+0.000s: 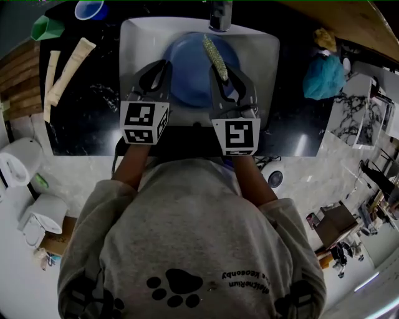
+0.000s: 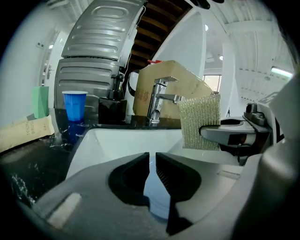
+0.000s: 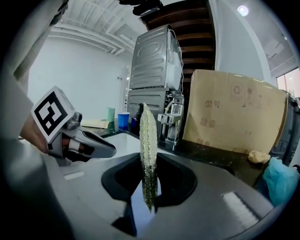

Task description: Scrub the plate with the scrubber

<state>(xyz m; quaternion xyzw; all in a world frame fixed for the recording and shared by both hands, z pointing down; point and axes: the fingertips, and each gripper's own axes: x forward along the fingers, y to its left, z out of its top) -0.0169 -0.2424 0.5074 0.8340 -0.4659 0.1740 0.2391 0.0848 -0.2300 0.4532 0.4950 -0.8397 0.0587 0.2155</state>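
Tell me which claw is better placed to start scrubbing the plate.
Right. The right claw grips the scrubber, poised over the blue plate. The left claw holds nothing, its jaws slightly apart near the plate's left edge.

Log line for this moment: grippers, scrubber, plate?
left gripper: jaws slightly apart, over plate | right gripper: shut on scrubber | plate: in sink | scrubber-plate contact: unclear

The plate [image 1: 190,78] lies in the sink [image 1: 138,43] — faucet [image 1: 221,15] behind it (cup [image 1: 90,9] on the counter [image 1: 87,118], far left).
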